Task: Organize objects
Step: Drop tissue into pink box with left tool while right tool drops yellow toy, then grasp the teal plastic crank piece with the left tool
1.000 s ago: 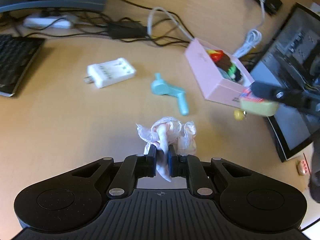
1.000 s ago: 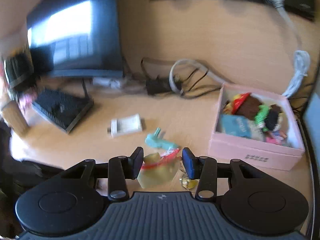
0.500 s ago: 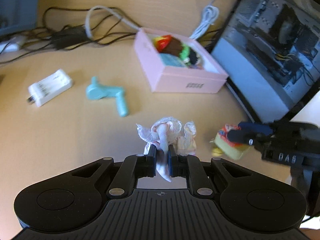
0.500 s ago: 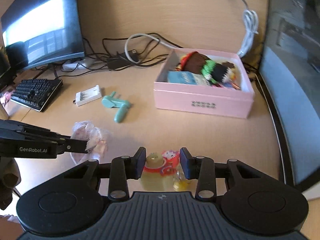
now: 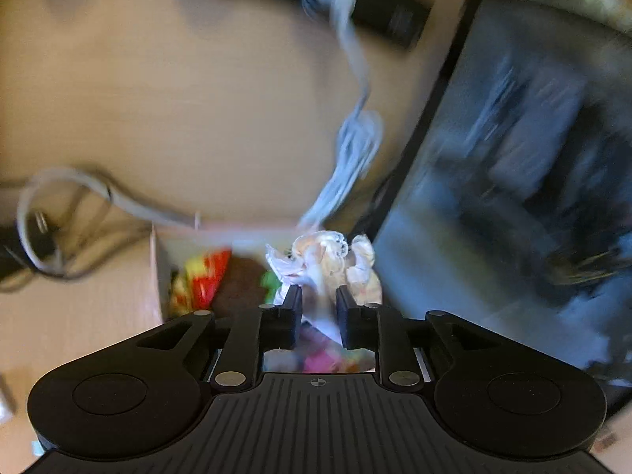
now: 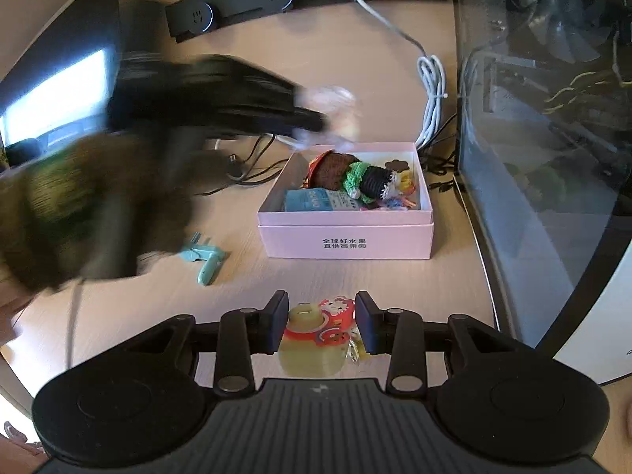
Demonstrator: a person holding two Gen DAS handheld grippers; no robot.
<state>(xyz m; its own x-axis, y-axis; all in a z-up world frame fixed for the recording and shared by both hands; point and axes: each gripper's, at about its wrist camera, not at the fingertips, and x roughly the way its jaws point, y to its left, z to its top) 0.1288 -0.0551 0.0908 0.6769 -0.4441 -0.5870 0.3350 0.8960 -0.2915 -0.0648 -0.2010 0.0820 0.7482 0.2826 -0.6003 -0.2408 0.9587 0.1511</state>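
Note:
My left gripper [image 5: 319,304] hovers over the open pink box [image 5: 156,268], and its jaws are opening. A frilly pink-and-white fabric piece [image 5: 328,252] still hangs between them; the pads stand slightly off it. In the right wrist view that gripper is a dark blur with the fabric piece [image 6: 331,102] above the far edge of the pink box [image 6: 347,237]. A knitted doll [image 6: 355,175] and other small items lie in the box. My right gripper [image 6: 320,318] is shut on a yellow translucent toy with a red label [image 6: 312,351], low over the desk in front of the box.
A teal plastic piece [image 6: 205,260] lies left of the box. A glass-sided computer case [image 6: 533,138] stands at the right, a coiled white cable [image 6: 432,91] beside it. Black cables [image 6: 245,166], a power strip [image 6: 245,4] and a monitor [image 6: 59,94] are behind. A blurred sleeve [image 6: 59,205] is at left.
My left gripper swung from over the bare desk to above the pink box, and its jaws parted a little around the fabric piece. My right gripper carried the yellow toy to in front of the box.

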